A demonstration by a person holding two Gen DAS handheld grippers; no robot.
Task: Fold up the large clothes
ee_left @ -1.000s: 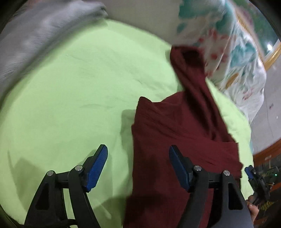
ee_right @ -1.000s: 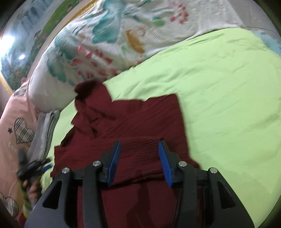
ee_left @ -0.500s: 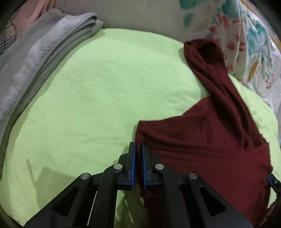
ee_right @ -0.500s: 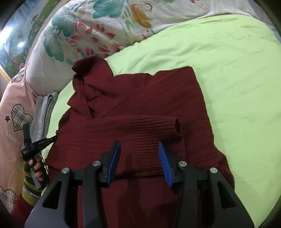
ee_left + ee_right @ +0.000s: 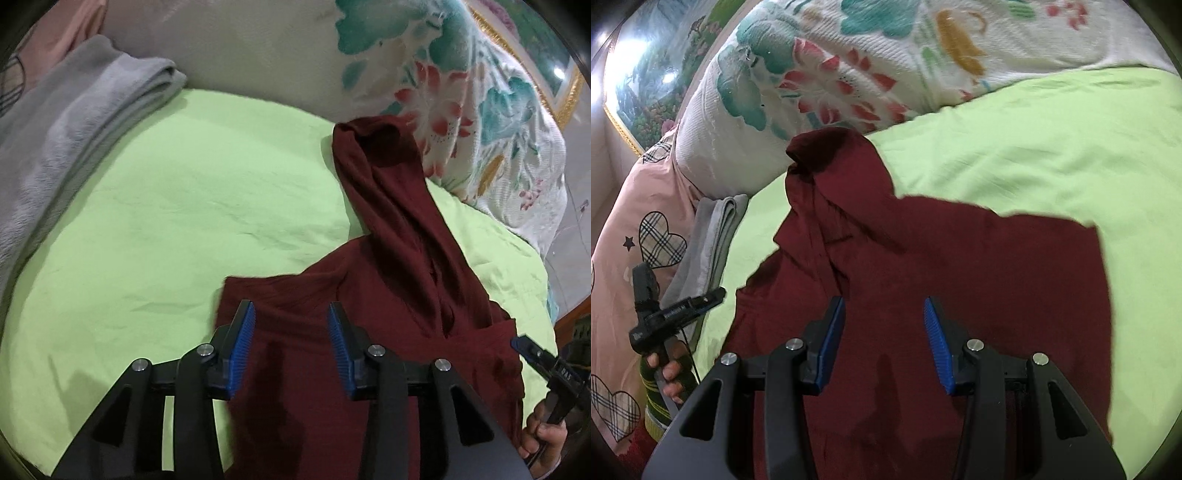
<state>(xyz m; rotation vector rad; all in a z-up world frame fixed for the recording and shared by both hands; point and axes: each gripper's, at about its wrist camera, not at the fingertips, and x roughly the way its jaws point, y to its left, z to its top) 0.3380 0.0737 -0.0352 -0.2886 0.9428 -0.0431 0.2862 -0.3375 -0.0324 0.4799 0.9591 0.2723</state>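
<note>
A dark red sweater (image 5: 399,295) lies partly folded on the light green bedsheet (image 5: 166,229); one sleeve runs up to the floral pillow. It also shows in the right wrist view (image 5: 979,266), flat, with a bunched sleeve at its upper left. My left gripper (image 5: 291,345) is open and empty, just above the sweater's left corner. My right gripper (image 5: 884,341) is open and empty, above the middle of the sweater. Each gripper shows in the other's view, the right one (image 5: 535,360) at the far right, the left one (image 5: 679,306) at the left.
A folded grey blanket (image 5: 74,136) lies at the sheet's left edge. A floral white pillow (image 5: 849,74) borders the back. A pink pillow with plaid hearts (image 5: 639,236) lies at the left. A framed picture (image 5: 653,74) hangs behind.
My left gripper was shut at the sweater's corner half a second ago and is now open. The right gripper stayed open and moved closer over the sweater, which now lies flatter.
</note>
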